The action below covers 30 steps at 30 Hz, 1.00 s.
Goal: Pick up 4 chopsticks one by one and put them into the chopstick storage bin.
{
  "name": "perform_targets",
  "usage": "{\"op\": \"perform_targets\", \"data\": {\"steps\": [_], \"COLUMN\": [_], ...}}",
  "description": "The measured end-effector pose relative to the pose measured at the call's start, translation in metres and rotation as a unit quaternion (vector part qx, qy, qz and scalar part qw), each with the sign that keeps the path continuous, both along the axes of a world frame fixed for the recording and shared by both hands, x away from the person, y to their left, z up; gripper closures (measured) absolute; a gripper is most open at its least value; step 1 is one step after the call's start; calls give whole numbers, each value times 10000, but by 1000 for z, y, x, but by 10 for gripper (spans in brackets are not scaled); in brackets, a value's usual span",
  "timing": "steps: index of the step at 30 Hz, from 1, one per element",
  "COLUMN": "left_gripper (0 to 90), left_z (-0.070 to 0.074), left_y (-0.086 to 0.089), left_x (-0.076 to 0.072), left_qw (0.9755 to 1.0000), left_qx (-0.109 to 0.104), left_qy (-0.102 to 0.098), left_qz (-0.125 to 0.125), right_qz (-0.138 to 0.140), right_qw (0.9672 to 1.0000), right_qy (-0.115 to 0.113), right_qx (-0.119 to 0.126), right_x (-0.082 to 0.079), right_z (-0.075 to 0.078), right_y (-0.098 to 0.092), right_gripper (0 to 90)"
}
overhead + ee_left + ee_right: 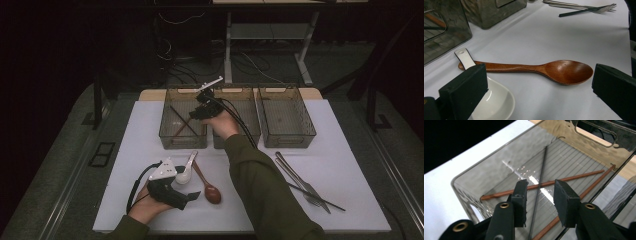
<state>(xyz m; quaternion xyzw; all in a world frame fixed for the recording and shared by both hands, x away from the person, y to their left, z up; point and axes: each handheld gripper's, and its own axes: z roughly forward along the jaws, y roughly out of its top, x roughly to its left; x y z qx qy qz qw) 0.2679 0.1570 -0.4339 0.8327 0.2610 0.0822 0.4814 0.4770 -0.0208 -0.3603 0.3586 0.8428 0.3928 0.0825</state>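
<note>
- Right gripper [539, 202] hangs over the left bin [170, 131] at the table's far edge, jaws parted; the released black chopstick [541, 182] lies inside across brown ones.
- Left gripper [536, 92], jaws spread wide, hovers near the front edge; next, probably, it closes on the wooden spoon [559, 71].

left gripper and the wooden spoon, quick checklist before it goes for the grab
1. left gripper jaws open wide: ok.
2. wooden spoon between the jaws: not ok, it lies beyond the tips.
3. Spoon free of neighbours: not ok, the white spoon handle crosses its handle end.
4. White spoon clear of the jaws: not ok, its bowl sits right by one of them.
5. right gripper out of the way: ok, over the left bin, jaws open, black chopstick lying in the bin.
</note>
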Motion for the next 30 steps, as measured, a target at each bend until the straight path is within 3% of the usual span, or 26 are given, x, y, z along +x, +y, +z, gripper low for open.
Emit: {"op": "perform_targets", "data": {"steps": [8, 15, 30], "left_gripper": [0, 0, 0], "left_z": [0, -1, -2], "left_y": [0, -1, -1], "left_x": [0, 0, 0], "left_qw": [10000, 10000, 10000], "left_qx": [16, 24, 89], "left_qy": [9, 11, 38], "left_qz": [-3, 2, -1], "right_qz": [148, 226, 491], "right_qw": [9997, 9989, 9978], "right_qy": [-52, -229, -323], "right_qx": [160, 331, 314], "right_x": [-7, -21, -59], "right_z": [7, 17, 32], "right_y": [-9, -31, -94], "right_gripper": [503, 428, 462]}}
